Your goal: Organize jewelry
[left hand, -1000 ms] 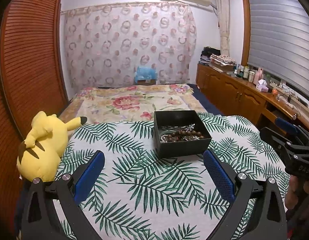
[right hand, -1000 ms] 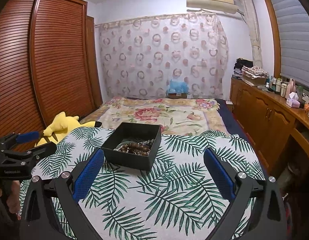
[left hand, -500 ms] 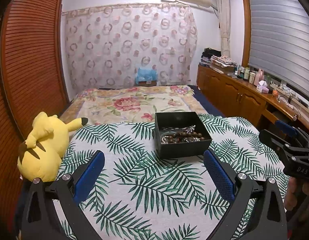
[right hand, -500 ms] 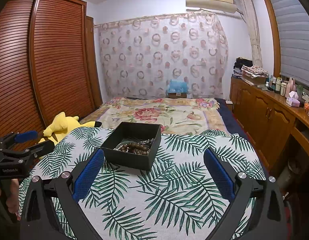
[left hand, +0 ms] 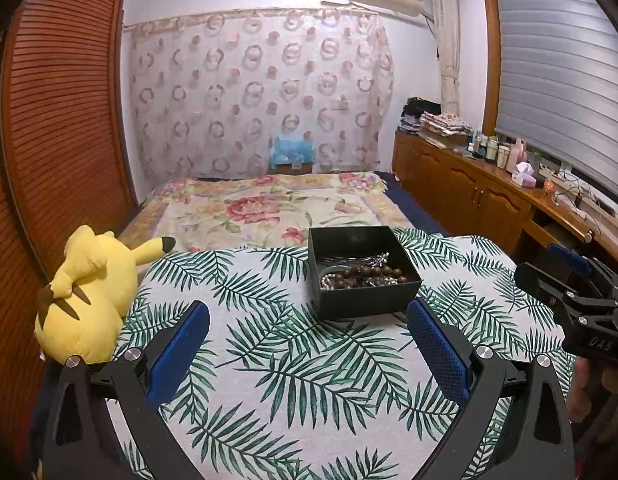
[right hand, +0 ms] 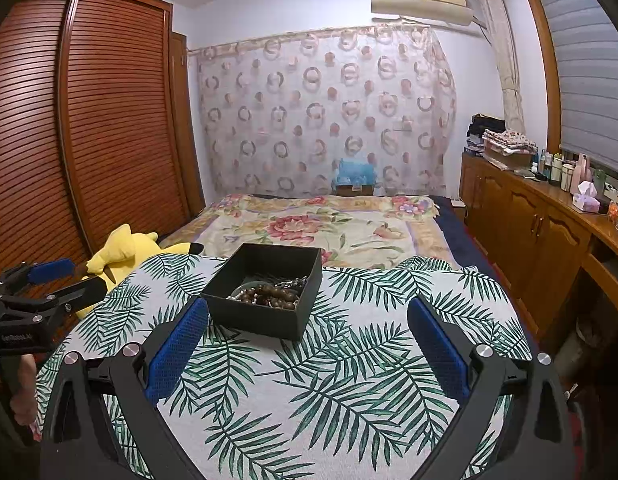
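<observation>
1. The step in hand cannot be settled. The jewelry (left hand: 361,276) all lies inside the black box (left hand: 365,304), and none shows on the palm-leaf cloth (left hand: 269,360) around it. That fits pieces already gathered into the box, or a heap waiting to be sorted out of it.
2. Both tools are released and carry nothing. The left tool (left hand: 307,354) hangs over the cloth just short of the box, its blue pads spread wide. The right tool (right hand: 307,354) sits likewise, with the box ahead and toward its left finger.
3. Any reach into the box would likely need a narrowed opening and a steep approach over the wall, since the pieces lie low.
4. The jewelry looks tangled: dark brown wooden beads (right hand: 269,294) lie over pearly strands and thin silvery chains.
5. The box stands on the bench, near its far edge by the bed (right hand: 309,224).
</observation>
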